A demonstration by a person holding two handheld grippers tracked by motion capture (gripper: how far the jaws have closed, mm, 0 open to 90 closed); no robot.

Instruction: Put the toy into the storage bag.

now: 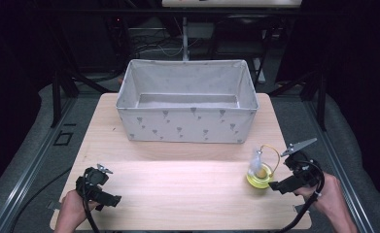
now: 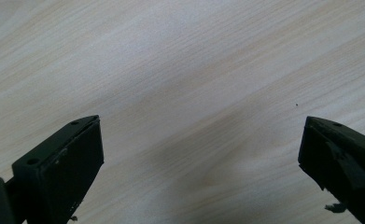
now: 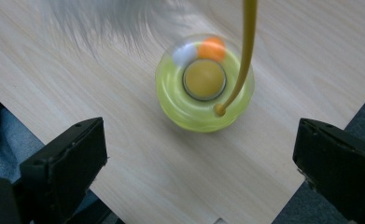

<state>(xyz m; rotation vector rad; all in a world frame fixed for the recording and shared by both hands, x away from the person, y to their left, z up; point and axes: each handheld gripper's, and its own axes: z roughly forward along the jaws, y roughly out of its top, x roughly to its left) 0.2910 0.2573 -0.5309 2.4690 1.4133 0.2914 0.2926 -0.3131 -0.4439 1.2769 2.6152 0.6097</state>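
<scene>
- Right gripper (image 3: 196, 154) jaws wide, holding nothing; yellow toy (image 3: 204, 84) with a wire wand and feather sits on the surface (image 3: 124, 163) just ahead of them, centred between.
- Left gripper (image 2: 201, 158) jaws wide, bare surface between them.
- Likely step: approach before the grasp.
- Next: push the right jaws forward around the toy base, close; fabric bin (image 1: 186, 99) lies well beyond, probable drop spot.

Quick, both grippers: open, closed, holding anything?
Left gripper: open, empty, over bare table.
Right gripper: open, empty, aimed at the yellow toy.
</scene>
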